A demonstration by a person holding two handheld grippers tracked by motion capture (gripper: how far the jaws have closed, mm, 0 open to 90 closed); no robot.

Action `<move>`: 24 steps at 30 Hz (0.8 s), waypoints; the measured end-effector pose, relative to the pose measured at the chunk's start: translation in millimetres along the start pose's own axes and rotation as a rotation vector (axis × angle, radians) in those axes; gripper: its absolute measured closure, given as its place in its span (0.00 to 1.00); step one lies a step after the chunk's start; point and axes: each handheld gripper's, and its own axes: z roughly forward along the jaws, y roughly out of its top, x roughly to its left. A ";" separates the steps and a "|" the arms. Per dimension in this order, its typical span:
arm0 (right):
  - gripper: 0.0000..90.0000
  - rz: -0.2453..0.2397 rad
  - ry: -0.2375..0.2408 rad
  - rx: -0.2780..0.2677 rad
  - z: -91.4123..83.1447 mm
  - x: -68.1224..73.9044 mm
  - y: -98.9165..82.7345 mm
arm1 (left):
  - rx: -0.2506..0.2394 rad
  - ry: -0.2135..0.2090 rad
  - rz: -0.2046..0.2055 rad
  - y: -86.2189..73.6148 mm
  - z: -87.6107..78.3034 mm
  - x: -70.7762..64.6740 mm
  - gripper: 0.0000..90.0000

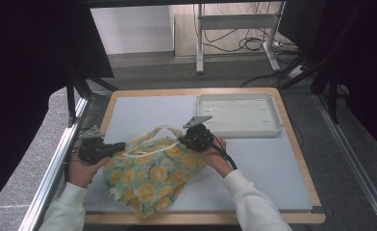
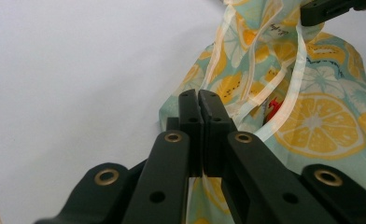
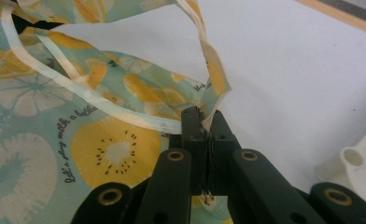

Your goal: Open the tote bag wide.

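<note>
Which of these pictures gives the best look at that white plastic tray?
The high view: the white tray shows whole, lying empty at the table's far right, beyond the fruit-print bag. The right gripper view catches just one corner at its right edge. The left gripper view faces the bag and bare table instead.

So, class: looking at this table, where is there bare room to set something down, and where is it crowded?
Free: the mat left of the tray, beyond the bag; the mat's near-right stretch below the tray; the tray's own floor. Crowded: the near-left, where the bag lies with the left gripper and right gripper both shut on it.
</note>
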 end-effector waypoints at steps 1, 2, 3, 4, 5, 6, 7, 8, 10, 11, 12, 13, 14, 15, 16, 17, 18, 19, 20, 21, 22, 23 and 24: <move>0.97 -0.008 -0.001 -0.017 -4.1 0.5 0.6 | -0.009 -0.004 0.001 0.7 -2.3 -0.3 0.99; 0.97 -0.008 -0.002 -0.026 -6.4 0.8 0.8 | -0.013 -0.006 0.001 1.0 -3.5 -0.5 0.99; 0.97 -0.007 -0.002 -0.035 -8.9 1.1 1.0 | -0.018 -0.008 0.001 1.2 -4.5 -0.9 0.99; 0.97 -0.007 -0.002 -0.035 -8.9 1.1 1.0 | -0.018 -0.008 0.001 1.2 -4.5 -0.9 0.99; 0.97 -0.007 -0.001 -0.044 -11.4 1.2 1.2 | -0.021 -0.012 0.000 1.3 -5.4 -1.4 0.99; 0.97 -0.008 0.002 -0.060 -16.5 1.4 1.2 | -0.023 -0.014 0.001 1.4 -6.2 -2.0 0.99; 0.97 -0.008 0.002 -0.069 -19.1 1.8 1.1 | -0.024 -0.018 0.002 1.3 -6.9 -2.6 0.99; 0.97 -0.008 0.002 -0.069 -19.1 1.8 1.1 | -0.024 -0.019 0.004 1.1 -7.5 -3.3 0.99; 0.97 -0.012 0.010 -0.088 -26.2 3.0 -0.4 | -0.027 -0.024 0.006 0.6 -9.0 -4.7 0.99; 0.97 -0.012 0.010 -0.088 -26.2 3.0 -0.4 | -0.031 -0.026 0.008 0.3 -9.9 -5.4 0.99; 0.97 -0.015 0.012 -0.102 -31.1 3.7 -2.1 | -0.035 -0.035 0.008 -0.1 -12.2 -6.7 0.99; 0.97 -0.015 0.012 -0.102 -31.1 3.7 -2.1 | -0.035 -0.035 0.008 -0.1 -12.2 -6.7 0.99; 0.97 -0.016 0.016 -0.110 -33.6 3.8 -3.1 | -0.040 -0.041 0.008 -0.3 -13.4 -7.5 0.99; 0.97 -0.015 0.019 -0.117 -36.4 4.2 -4.0 | -0.043 -0.047 0.009 -0.6 -14.8 -8.4 1.00; 0.97 -0.016 0.033 -0.131 -42.3 5.3 -6.3 | -0.047 -0.054 0.012 -1.1 -16.2 -9.5 0.99; 0.97 -0.016 0.041 -0.138 -45.5 6.3 -7.7 | -0.053 -0.068 0.019 -2.3 -19.6 -12.0 1.00; 0.97 -0.019 0.046 -0.145 -48.9 7.4 -9.0 | -0.057 -0.076 0.021 -3.1 -21.2 -13.5 1.00; 0.97 -0.019 0.046 -0.145 -48.9 7.4 -9.0 | -0.057 -0.076 0.021 -3.1 -21.2 -13.5 1.00; 0.97 -0.022 0.050 -0.149 -52.0 8.7 -10.4 | -0.058 -0.082 0.023 -3.8 -22.4 -14.9 1.00; 0.97 -0.028 0.048 -0.153 -54.6 10.0 -11.9 | -0.059 -0.088 0.024 -4.5 -23.2 -16.5 1.00; 0.97 -0.032 0.051 -0.154 -58.6 12.0 -15.2 | -0.060 -0.094 0.024 -5.1 -23.5 -18.4 1.00; 0.97 -0.033 0.054 -0.154 -60.1 12.9 -17.1 | -0.057 -0.099 0.028 -5.9 -23.6 -20.7 1.00; 0.97 -0.033 0.054 -0.154 -60.1 12.9 -17.1 | -0.055 -0.105 0.034 -6.9 -23.4 -23.5 1.00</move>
